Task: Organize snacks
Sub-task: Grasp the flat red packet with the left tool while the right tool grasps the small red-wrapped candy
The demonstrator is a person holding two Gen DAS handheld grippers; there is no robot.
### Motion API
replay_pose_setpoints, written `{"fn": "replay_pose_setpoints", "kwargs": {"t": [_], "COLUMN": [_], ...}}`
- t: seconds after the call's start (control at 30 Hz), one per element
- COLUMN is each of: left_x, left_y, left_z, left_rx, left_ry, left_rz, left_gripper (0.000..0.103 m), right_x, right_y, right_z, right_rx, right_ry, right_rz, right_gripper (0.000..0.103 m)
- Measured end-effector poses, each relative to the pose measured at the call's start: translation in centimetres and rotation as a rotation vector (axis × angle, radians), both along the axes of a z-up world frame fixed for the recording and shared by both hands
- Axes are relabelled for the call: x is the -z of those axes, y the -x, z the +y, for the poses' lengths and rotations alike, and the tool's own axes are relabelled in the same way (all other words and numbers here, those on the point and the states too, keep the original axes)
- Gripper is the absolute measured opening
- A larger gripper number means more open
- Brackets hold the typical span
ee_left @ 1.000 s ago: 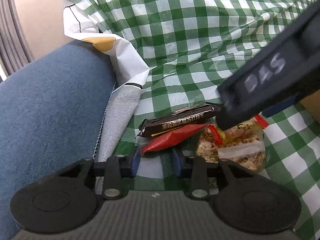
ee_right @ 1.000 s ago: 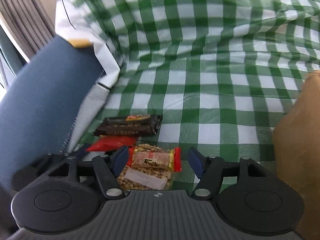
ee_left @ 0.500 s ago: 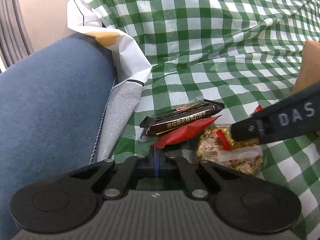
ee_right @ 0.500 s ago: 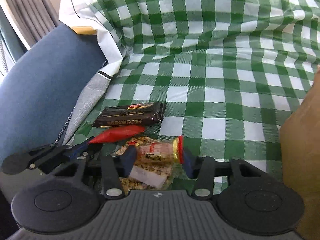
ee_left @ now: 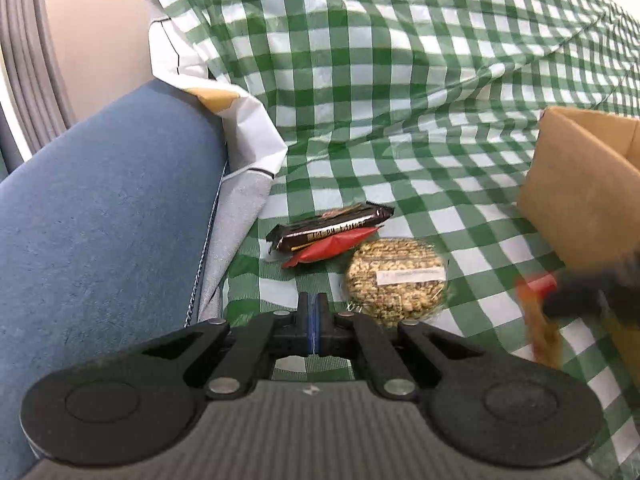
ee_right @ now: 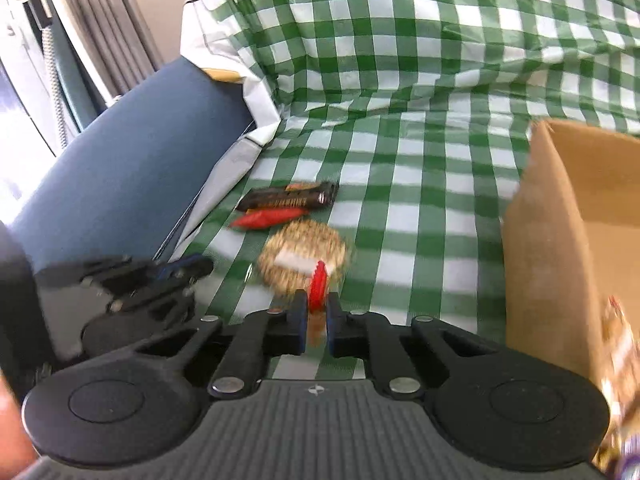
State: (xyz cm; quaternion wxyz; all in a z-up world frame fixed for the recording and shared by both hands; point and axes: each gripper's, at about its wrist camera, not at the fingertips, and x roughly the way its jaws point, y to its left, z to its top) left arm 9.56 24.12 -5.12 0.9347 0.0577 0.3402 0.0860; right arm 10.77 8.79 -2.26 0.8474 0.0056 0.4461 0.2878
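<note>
My right gripper [ee_right: 316,314] is shut on a small peanut bar [ee_right: 318,280] with a red wrapper end, held above the checked cloth. In the left wrist view that bar [ee_left: 538,312] is a blur at the right, near the cardboard box [ee_left: 580,188]. My left gripper [ee_left: 312,314] is shut with nothing between its pads. Just ahead of it lie a round clear pack of peanut brittle [ee_left: 396,280], a red packet [ee_left: 332,246] and a dark brown bar [ee_left: 332,226] resting partly on the packet.
A green-and-white checked cloth [ee_left: 400,100] covers the seat and back. A blue sofa arm [ee_left: 100,220] rises on the left. The open cardboard box [ee_right: 560,240] stands on the right, with shiny wrappers [ee_right: 620,360] blurred at its near corner.
My right gripper shut on the small peanut bar and lifted it off the round pack toward the box. My left gripper shut on nothing and drew back and up from the red packet.
</note>
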Motion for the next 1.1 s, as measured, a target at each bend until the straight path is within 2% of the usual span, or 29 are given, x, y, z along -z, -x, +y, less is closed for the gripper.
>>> {"fn": "replay_pose_setpoints", "kwargs": {"t": [0.1,0.17,0.27,0.3,0.37,0.43,0.5,0.6,0.7,0.87,0.9,0.93,1.0,1.1], "left_x": [-0.2,0.0,0.9,1.2,2.0,2.7,3.3,3.9,4.3,4.6,4.6,4.6,4.5,3.5], "left_y": [0.1,-0.4,-2.0,-2.6,-3.8,-4.7,-5.6,-6.4,-7.2,-8.1,-8.1,-8.2,-8.1,-7.4], "left_z": [-0.2,-0.3,-0.5,-0.6,-1.0,-1.4,-1.9,-2.3,-2.4,-2.4,-2.5,-2.5,-2.8,-3.0], "left_rx": [0.007,0.006,0.001,-0.004,-0.015,-0.011,-0.001,0.008,0.016,0.021,0.026,0.033,0.042,0.05], "left_ry": [-0.029,-0.061,-0.092,-0.109,-0.146,-0.181,-0.236,-0.283,-0.319,-0.319,-0.318,-0.314,-0.315,-0.282], "left_rz": [-0.021,-0.033,-0.016,-0.008,0.008,0.02,0.033,0.041,0.045,0.051,0.052,0.055,0.057,0.047], "left_gripper": [0.005,0.015,0.04,0.042,0.042,0.042,0.042,0.042,0.042,0.04,0.034,0.023,0.01,0.005], "right_x": [0.5,1.3,2.7,3.1,3.5,3.6,4.0,4.8,5.7,6.4,6.6,6.6,6.4,5.9], "right_y": [3.7,5.9,8.0,8.3,8.6,8.9,8.6,7.5,6.5,6.1,6.0,6.0,6.1,6.4], "right_z": [-0.8,-1.1,-1.4,-1.4,-1.3,-1.2,-1.1,-0.9,-0.6,0.4,0.5,0.5,0.6,0.4], "right_rx": [-0.042,-0.075,-0.132,-0.151,-0.186,-0.217,-0.209,-0.175,-0.154,-0.149,-0.149,-0.146,-0.156,-0.161], "right_ry": [0.022,0.055,0.118,0.13,0.14,0.165,0.178,0.183,0.19,0.204,0.209,0.208,0.207,0.203], "right_rz": [-0.04,-0.078,-0.116,-0.118,-0.116,-0.164,-0.174,-0.147,-0.104,-0.094,-0.086,-0.088,-0.099,-0.106], "right_gripper": [0.008,0.007,0.007,0.007,0.008,0.008,0.02,0.03,0.03,0.03,0.03,0.03,0.022,0.02]}}
